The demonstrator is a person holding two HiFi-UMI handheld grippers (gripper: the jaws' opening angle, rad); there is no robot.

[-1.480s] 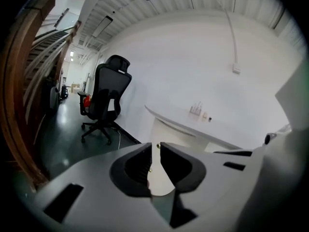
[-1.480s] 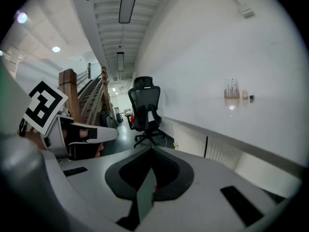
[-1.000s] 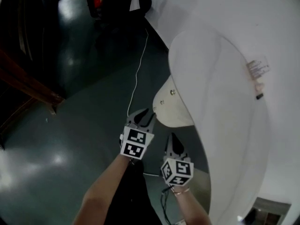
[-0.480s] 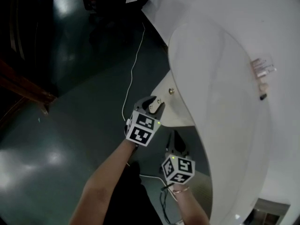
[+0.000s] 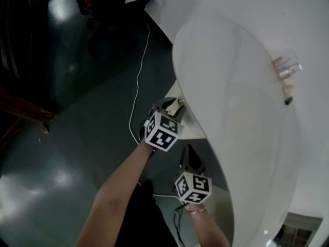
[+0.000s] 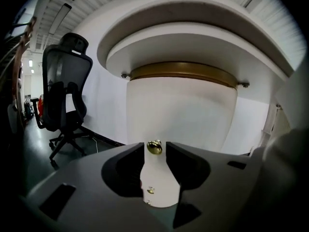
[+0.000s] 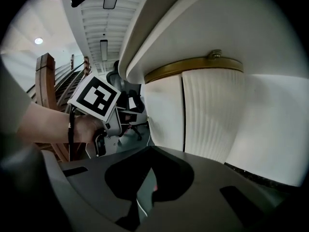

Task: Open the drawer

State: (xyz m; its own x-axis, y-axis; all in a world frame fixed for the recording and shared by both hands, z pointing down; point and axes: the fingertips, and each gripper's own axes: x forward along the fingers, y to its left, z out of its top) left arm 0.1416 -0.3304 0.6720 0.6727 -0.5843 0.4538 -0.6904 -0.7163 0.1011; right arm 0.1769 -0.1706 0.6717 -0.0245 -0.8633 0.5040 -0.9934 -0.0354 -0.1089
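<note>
**Trainee:** Head view first. What has just changed?

**Instructor:** The left gripper [image 5: 169, 106] has travelled from near the right gripper [image 5: 189, 152] up to the small round brass knob [image 5: 180, 101]. The knob sits on the curved white drawer front [image 5: 189, 121], under the curved white worktop [image 5: 231, 102]. The jaws have just been opening. The approach is judged complete, but the grasp is not yet made.

**Trainee:** And the drawer itself?

**Instructor:** It sits tucked beneath the worktop edge and looks unopened.

**Trainee:** Left gripper view?

**Instructor:** It shows what the head view cannot. The jaws stand apart, released, with the brass knob [image 6: 154, 147] centred at the mouth of the gap. The pads do not press on it. Whether it lies between the tips or just beyond them cannot be told. A brass band [image 6: 183, 70] caps the drawer front [image 6: 181, 110]. A black mesh office chair [image 6: 65, 95] stands to the left.

**Trainee:** Right gripper view?

**Instructor:** The right gripper's jaw tips meet, so it is clenched on nothing. This view alone shows a vertical seam [image 7: 183, 115] dividing the white front. It also shows the left gripper's black-and-white marker cube [image 7: 96, 94] from the side. The knob is not visible here.

**Trainee:** Next requirement?

**Instructor:** Close on the knob, then pull straight outwards.
</note>
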